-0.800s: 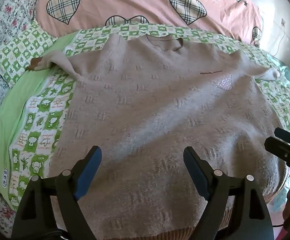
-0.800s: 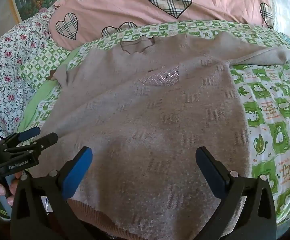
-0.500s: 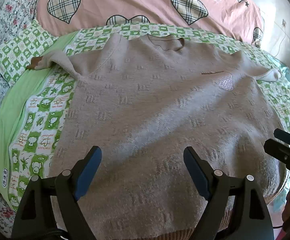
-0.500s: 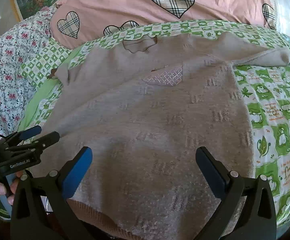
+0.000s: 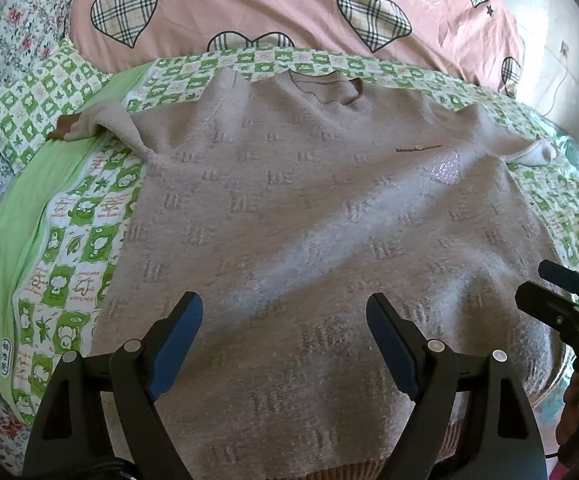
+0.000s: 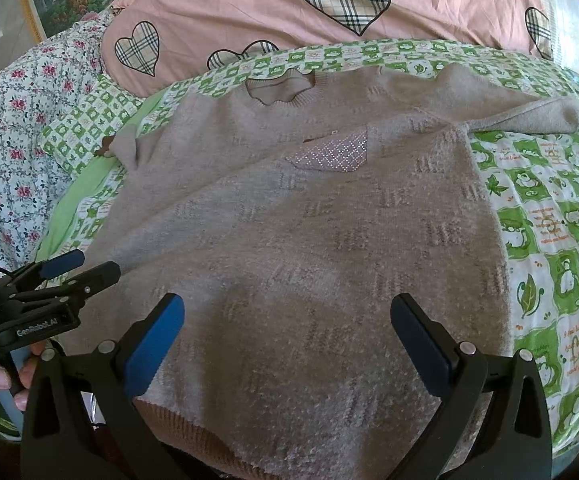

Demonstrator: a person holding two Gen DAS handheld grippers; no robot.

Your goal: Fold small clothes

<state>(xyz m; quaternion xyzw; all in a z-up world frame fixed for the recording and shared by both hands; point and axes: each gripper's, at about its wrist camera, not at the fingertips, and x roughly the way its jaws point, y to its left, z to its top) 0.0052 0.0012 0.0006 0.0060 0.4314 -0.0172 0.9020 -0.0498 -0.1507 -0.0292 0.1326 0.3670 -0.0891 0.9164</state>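
Observation:
A beige knitted sweater (image 5: 297,216) lies spread face up on the bed, collar far, brown ribbed hem near me; it also shows in the right wrist view (image 6: 329,240). Its left sleeve (image 5: 105,128) is bunched at the far left, its right sleeve (image 6: 529,114) stretches to the right. A sparkly chest pocket (image 6: 333,152) sits right of centre. My left gripper (image 5: 285,320) is open above the lower left part of the sweater, holding nothing. My right gripper (image 6: 287,320) is open above the lower right part, holding nothing.
The sweater lies on a green and white checkered sheet (image 5: 77,216). A pink quilt with plaid hearts (image 5: 289,4) lies at the back, floral bedding (image 6: 17,112) at the left. The bed's near edge is under the hem.
Both grippers stay open over the sweater. The views have shifted slightly; the sweater looks a little flatter near the hem.

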